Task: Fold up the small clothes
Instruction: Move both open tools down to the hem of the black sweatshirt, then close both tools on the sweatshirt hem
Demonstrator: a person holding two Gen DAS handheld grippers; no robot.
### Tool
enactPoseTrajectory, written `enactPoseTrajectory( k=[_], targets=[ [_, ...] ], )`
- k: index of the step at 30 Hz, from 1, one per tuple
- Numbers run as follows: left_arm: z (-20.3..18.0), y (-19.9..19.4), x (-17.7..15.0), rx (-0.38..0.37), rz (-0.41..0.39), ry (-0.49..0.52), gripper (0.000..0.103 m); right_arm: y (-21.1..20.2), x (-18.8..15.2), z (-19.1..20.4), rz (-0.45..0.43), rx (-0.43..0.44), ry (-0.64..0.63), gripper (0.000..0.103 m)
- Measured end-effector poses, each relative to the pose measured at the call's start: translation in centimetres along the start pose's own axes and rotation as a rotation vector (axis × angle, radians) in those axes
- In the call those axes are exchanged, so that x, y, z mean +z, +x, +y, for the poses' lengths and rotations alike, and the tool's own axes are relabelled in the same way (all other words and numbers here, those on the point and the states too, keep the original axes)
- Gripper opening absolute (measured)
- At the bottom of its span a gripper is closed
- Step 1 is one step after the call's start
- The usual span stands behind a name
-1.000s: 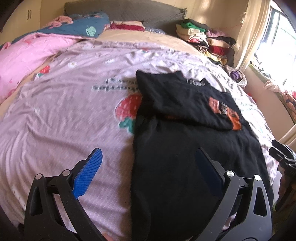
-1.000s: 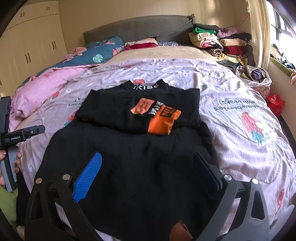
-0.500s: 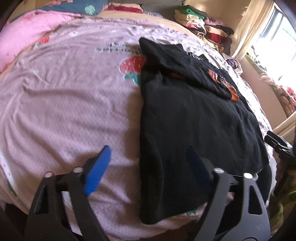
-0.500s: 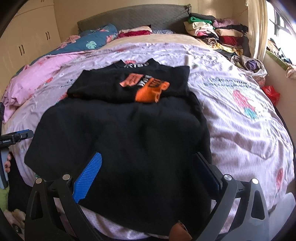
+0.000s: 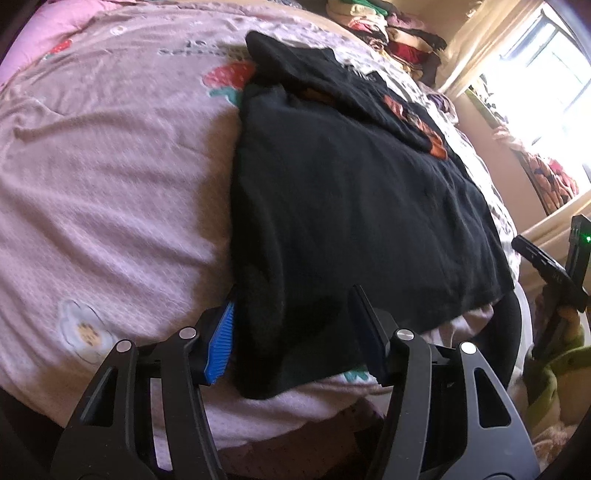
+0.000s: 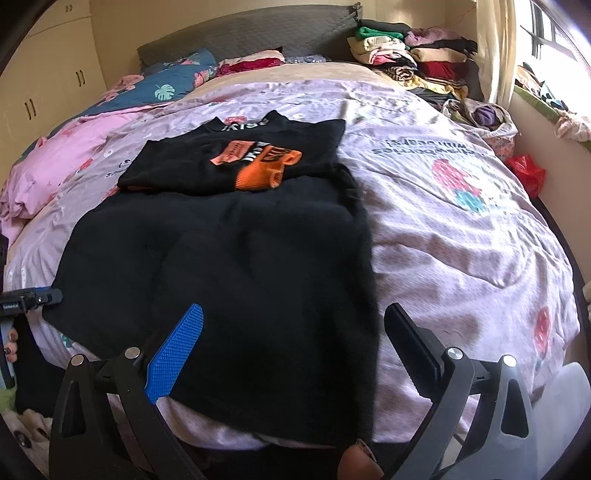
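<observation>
A black garment [image 6: 229, 266] is seen spread flat across the near half of a bed, its hem hanging just over the bed's front edge, with its upper part folded down so that an orange and white print [image 6: 258, 166] faces up toward the headboard [image 6: 243, 33]. The garment's near left corner is bracketed by the left gripper [image 5: 295, 325], whose jaws are closing with the cloth between them; the blue pad [image 5: 221, 343] is set at the garment's side edge, though a firm pinch cannot be made out. The near right corner is straddled by the right gripper [image 6: 295, 343], held wide open above the fabric with nothing gripped. The garment is carried on a lilac bedspread [image 6: 461, 229] printed with strawberries. Stacked folded clothes [image 6: 410, 59] are shown at the bed's far right corner, and pink bedding [image 6: 55, 162] along its left edge.
</observation>
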State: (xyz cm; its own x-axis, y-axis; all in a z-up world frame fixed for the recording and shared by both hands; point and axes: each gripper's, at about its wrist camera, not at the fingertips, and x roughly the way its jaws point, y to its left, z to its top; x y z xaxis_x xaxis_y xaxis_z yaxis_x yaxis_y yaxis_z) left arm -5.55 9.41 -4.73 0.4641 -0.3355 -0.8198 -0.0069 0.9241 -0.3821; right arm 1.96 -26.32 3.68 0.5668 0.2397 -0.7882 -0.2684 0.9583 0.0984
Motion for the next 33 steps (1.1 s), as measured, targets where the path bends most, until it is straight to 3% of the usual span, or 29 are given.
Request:
enactPoseTrajectory(
  k=[8, 9, 10, 16, 18, 20, 22, 27, 29, 33],
  targets=[
    [0.0, 0.2, -0.4, -0.007, 0.009, 0.000, 0.050, -0.5, -2.9, -2.6, 0.058, 0.029, 0.050, 0.096],
    [0.1, 0.2, -0.4, -0.006, 0.011, 0.000, 0.050, -0.4, -3.2, -2.6, 0.068, 0.038, 0.050, 0.092],
    [0.2, 0.3, -0.4, -0.007, 0.012, -0.002, 0.050, -0.3, -3.5, -2.6, 0.076, 0.044, 0.049, 0.079],
    [0.5, 0.1, -0.7, -0.007, 0.014, -0.011, 0.049, 0.9, -4.7, -3.0, 0.133, 0.083, 0.064, 0.054],
    [0.6, 0.1, -0.7, -0.009, 0.014, -0.016, 0.049, 1.4, -4.9, -3.1, 0.147, 0.095, 0.073, 0.051],
    [0.7, 0.2, -0.8, -0.005, 0.013, -0.022, 0.046, 1.4, -5.0, -3.1, 0.150, 0.100, 0.067, 0.037],
    [0.9, 0.2, -0.7, 0.009, 0.011, -0.034, 0.037, 0.9, -4.9, -2.8, 0.140, 0.121, 0.047, 0.010],
    [1.2, -0.1, -0.5, 0.010, 0.007, -0.047, 0.019, -1.4, -3.9, -2.1, 0.043, 0.153, 0.017, 0.008],
    [1.0, -0.5, -0.4, 0.002, -0.005, -0.035, 0.006, -2.4, -3.0, -2.2, -0.005, 0.156, 0.016, 0.008],
    [0.6, -1.5, 0.2, -0.009, -0.033, -0.020, 0.004, -4.2, -1.4, -2.7, -0.096, 0.177, 0.024, 0.008]
  ],
)
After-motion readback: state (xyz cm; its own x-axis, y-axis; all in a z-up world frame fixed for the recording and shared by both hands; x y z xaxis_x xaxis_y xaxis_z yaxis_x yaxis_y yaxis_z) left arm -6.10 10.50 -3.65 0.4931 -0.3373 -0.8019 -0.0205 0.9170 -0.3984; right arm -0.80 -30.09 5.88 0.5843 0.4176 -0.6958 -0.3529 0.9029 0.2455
